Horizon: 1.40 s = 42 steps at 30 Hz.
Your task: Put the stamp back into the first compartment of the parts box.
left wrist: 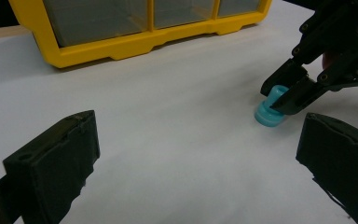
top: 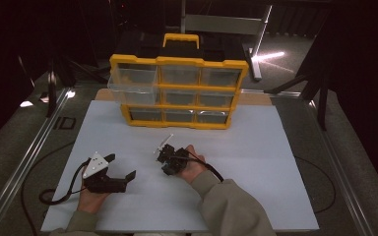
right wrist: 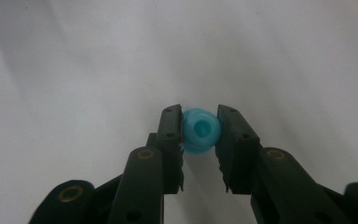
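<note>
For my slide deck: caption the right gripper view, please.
Right gripper closed on a small blue cap on the white table.

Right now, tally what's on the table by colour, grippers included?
Yellow: 1, the drawer cabinet, top-left drawer pulled out.
Blue: 1, the small plastic cap, clamped in the right gripper.
Black: 2, the right gripper and the left gripper, its jaws apart and holding nothing.
Total: 4.

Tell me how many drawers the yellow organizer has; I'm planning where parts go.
9, in three rows of three in the organizer. The top-left drawer is pulled out; the other eight sit closed. The right gripper grips a blue cap.
</note>
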{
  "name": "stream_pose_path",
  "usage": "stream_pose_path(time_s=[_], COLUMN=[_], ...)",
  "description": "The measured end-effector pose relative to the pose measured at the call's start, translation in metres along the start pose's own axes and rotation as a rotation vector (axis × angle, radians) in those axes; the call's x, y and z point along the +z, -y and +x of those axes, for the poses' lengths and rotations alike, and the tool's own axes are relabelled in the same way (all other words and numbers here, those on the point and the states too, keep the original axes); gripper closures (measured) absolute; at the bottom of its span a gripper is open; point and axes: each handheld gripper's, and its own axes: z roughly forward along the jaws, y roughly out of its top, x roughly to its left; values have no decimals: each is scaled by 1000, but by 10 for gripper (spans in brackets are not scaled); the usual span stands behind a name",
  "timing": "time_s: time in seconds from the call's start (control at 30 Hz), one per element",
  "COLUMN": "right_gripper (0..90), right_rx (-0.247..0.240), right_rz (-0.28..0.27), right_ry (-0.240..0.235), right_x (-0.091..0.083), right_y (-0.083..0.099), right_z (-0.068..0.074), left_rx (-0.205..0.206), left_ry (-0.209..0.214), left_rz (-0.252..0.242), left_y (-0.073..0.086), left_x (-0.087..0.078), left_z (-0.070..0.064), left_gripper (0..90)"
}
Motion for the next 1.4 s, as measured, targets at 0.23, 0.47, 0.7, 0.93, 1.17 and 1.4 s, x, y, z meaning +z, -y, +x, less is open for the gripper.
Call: stream_pose_path(time_s=[0.23,0.47,0.7,0.93,1.17,1.4], right_gripper=[722,725,725,724,724,724], right_rx=[27,38,67,105,148,179], right_rz=[1,-6,-11,-29,-55,-73], right_ry=[-18,-29,-39,-53,-56,-71], right_x=[1,0,-5,-16,-29,-40], right_y=[0,1,1,2,5,6], right_z=[-2,-4,-6,-13,-21,-26], left_rx=[0,1,2,2,2,2], left_ry=[1,1,1,1,3,5], left_rz=[0,1,0,0,1,1], left_y=[0,0,0,0,0,0], left_x=[0,0,0,0,0,1], left_z=[0,0,0,0,0,0], left_gripper=[1,1,1,1,1,1])
